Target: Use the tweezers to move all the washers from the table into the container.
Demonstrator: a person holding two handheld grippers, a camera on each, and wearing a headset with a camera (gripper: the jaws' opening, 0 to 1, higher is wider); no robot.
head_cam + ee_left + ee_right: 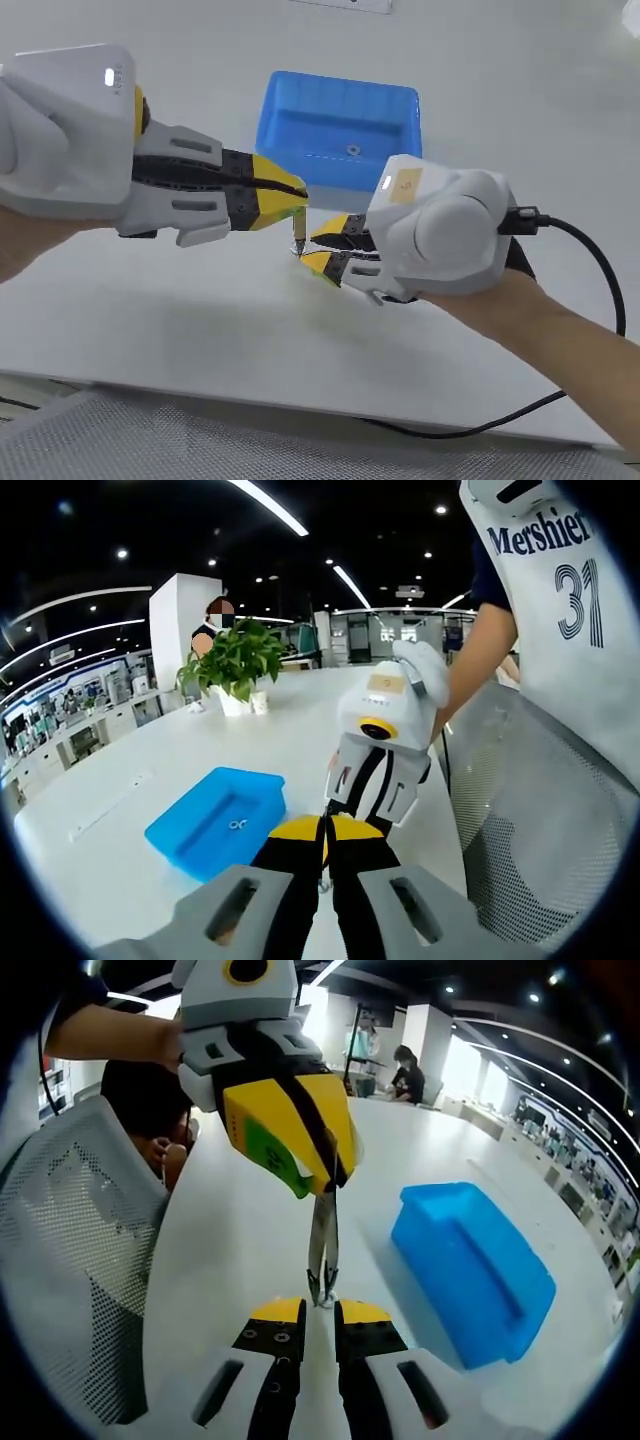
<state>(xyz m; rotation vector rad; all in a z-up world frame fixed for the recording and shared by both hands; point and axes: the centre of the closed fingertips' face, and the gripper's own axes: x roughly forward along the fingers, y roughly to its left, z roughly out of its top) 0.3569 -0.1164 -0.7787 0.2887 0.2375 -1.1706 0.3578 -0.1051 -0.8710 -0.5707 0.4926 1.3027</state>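
Observation:
My left gripper (296, 200) is shut on a pair of metal tweezers (298, 232), which hang tip-down to the white table (200, 320). In the right gripper view the tweezers (323, 1245) end just in front of my right gripper (320, 1312), whose yellow jaws stand a little apart around the tip. My right gripper (318, 248) faces the left one from the right. A small pale thing sits at the tweezers' tip; I cannot tell what it is. The blue container (300, 110) stands behind, with one washer (352, 150) in it.
A black cable (590, 260) runs from the right gripper down over the table's near edge. A mesh chair back (150, 440) lies below that edge. Far off in the left gripper view a potted plant (232, 665) stands on the table.

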